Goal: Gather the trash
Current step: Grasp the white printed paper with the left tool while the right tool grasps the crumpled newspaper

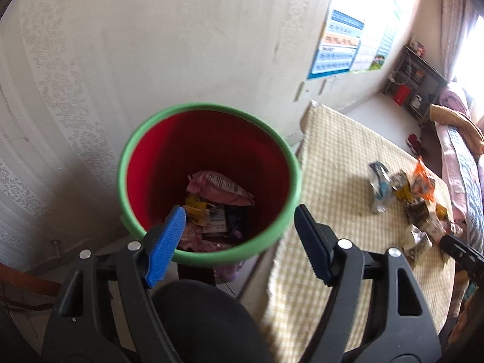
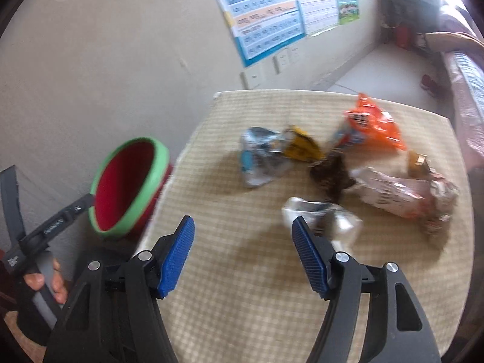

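My left claw point(image 1: 239, 242) gapes wide and empty over the bin point(image 1: 208, 181), wrappers point(image 1: 217, 205) lying below its tips. My right claw point(image 2: 243, 260), equally wide and empty, hovers over the table point(image 2: 242, 317), trash point(image 2: 348, 175) just ahead, slightly right.

Pale wall point(image 1: 151, 45) with posters point(image 2: 263, 15) — bright, perhaps window-lit.
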`<state>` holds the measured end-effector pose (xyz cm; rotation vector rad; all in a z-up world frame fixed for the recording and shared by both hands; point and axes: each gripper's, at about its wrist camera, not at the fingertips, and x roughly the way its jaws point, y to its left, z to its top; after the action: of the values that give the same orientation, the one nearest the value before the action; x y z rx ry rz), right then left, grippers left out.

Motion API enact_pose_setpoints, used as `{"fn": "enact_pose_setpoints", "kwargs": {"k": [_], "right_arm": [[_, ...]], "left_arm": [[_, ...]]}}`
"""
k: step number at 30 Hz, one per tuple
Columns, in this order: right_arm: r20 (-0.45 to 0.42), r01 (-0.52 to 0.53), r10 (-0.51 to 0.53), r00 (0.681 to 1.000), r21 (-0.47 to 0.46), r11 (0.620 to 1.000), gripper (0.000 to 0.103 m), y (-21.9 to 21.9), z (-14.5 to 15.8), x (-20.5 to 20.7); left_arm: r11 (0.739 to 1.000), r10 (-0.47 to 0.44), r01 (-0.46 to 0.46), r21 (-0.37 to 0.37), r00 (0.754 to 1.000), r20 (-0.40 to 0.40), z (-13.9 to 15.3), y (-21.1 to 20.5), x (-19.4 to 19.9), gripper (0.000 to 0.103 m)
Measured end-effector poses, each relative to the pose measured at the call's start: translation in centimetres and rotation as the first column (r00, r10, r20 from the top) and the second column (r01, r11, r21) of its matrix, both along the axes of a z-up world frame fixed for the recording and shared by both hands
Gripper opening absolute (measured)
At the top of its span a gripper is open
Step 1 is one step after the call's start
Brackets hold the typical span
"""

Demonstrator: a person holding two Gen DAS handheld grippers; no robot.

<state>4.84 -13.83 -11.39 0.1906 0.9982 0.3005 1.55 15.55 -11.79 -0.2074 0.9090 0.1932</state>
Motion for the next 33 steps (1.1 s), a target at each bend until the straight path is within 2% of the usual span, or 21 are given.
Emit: {"fn": "enact_pose_setpoints", "kwargs": {"k": [3,7,11,14,15,17,19,21,24,28,33], "right_arm": [[0.004,0.152,-0.152,0.988,-0.048,0.987,0.066,-6.3,-1.1,-0.6],[0.02,0.32,-0.32,0.947,-0.105,0.942,0.069,-13.5,-2.4,0.1],[-0.041,0.419,-0.423,0.905,-0.068,0.905,0.07,-18.6,-4.5,2.5],[-0.184,0.428,-0.417,0.89,0.019,0.904,0.067,-20.4,-7.5,4.2],[-0.213,0.434,-0.418,0.883,0.036,0.9,0.055,-20.7,-8.3,4.3],[-0.209,0.435,-0.416,0.885,0.058,0.898,0.048,-20.9,-8.7,3.6],[-0.191,0.421,-0.399,0.897,0.092,0.903,0.035,-21.0,-8.3,2.6],[-0.164,0.411,-0.39,0.906,0.123,0.903,0.029,-21.0,-7.4,1.1],[-0.13,0.405,-0.388,0.912,0.142,0.903,0.029,-20.0,-6.2,-0.7],[-0.132,0.403,-0.386,0.913,0.15,0.903,0.029,-19.5,-6.0,-3.2],[-0.156,0.393,-0.372,0.915,0.144,0.908,0.031,-19.1,-6.3,-4.3]], "left_arm": [[0.999,-0.047,0.047,-0.007,0.999,-0.02,-0.3,-2.1,0.1,0.071],[0.992,-0.128,0.128,0.002,0.991,-0.033,-0.3,-5.5,0.2,0.072],[0.982,-0.19,0.19,-0.003,0.981,-0.041,-0.1,-8.8,0.4,0.073],[0.971,-0.238,0.237,-0.021,0.97,-0.045,0.1,-11.4,0.8,0.076],[0.968,-0.249,0.248,-0.037,0.967,-0.046,0.1,-12.2,0.9,0.076],[0.959,-0.282,0.279,-0.059,0.958,-0.052,0.0,-14.0,1.2,0.077],[0.945,-0.324,0.32,-0.068,0.944,-0.062,-0.3,-16.1,1.7,0.077],[0.926,-0.375,0.369,-0.081,0.925,-0.069,-0.9,-18.5,2.3,0.077],[0.897,-0.438,0.432,-0.09,0.898,-0.054,-1.9,-21.9,3.3,0.085],[0.866,-0.499,0.493,-0.091,0.864,-0.073,-3.7,-25.5,5.4,0.086],[0.843,-0.537,0.526,-0.107,0.824,-0.179,-6.6,-27.6,7.8,0.086]]}}
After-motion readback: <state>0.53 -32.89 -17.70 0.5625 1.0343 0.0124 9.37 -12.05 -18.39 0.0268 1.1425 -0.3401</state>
